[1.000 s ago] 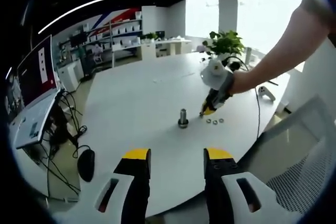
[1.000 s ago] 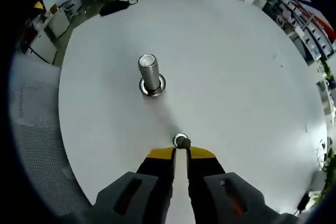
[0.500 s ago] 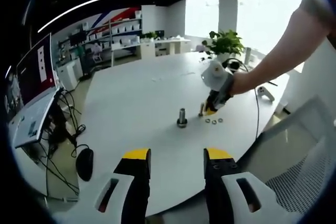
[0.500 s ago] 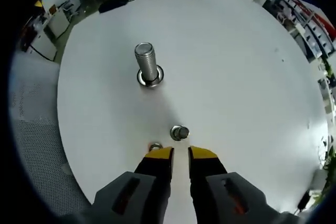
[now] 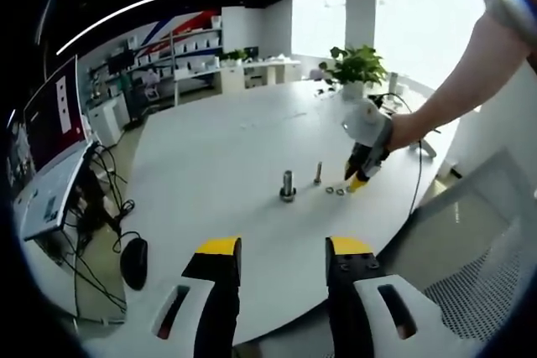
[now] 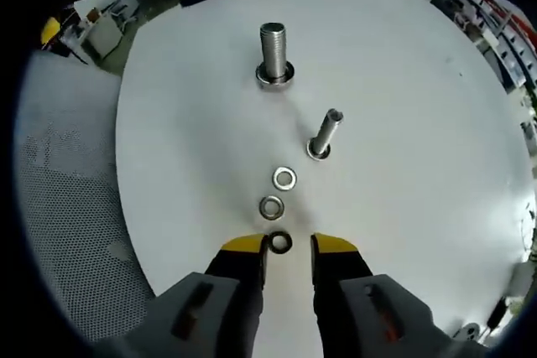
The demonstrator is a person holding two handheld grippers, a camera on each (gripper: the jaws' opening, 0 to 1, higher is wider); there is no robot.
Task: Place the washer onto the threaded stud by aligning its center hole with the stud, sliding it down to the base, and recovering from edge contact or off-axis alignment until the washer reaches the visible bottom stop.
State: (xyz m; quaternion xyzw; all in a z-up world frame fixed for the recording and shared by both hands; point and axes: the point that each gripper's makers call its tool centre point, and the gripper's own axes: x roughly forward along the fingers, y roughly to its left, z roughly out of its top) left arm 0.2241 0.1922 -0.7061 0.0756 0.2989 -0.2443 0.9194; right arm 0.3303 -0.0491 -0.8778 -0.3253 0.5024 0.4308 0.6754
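my right gripper [image 6: 288, 249] has pulled back toward the near edge of the white round table [image 6: 436, 123] since a moment ago, so the view has widened. its yellow-tipped jaws are parted and hold nothing. a dark washer [image 6: 280, 243] lies flat on the table right between the tips. just beyond it lie two more washers, one silver [image 6: 271, 206] and one paler [image 6: 284, 178]. farther off a thin bolt [image 6: 324, 134] stands upright, apart from my jaws now, and the thick threaded stud [image 6: 274, 54] stands beyond, to the left, with no washer on it. my left gripper [image 5: 284, 251] hangs back off the table, jaws parted and empty. i judge the next step is closing on the dark washer.
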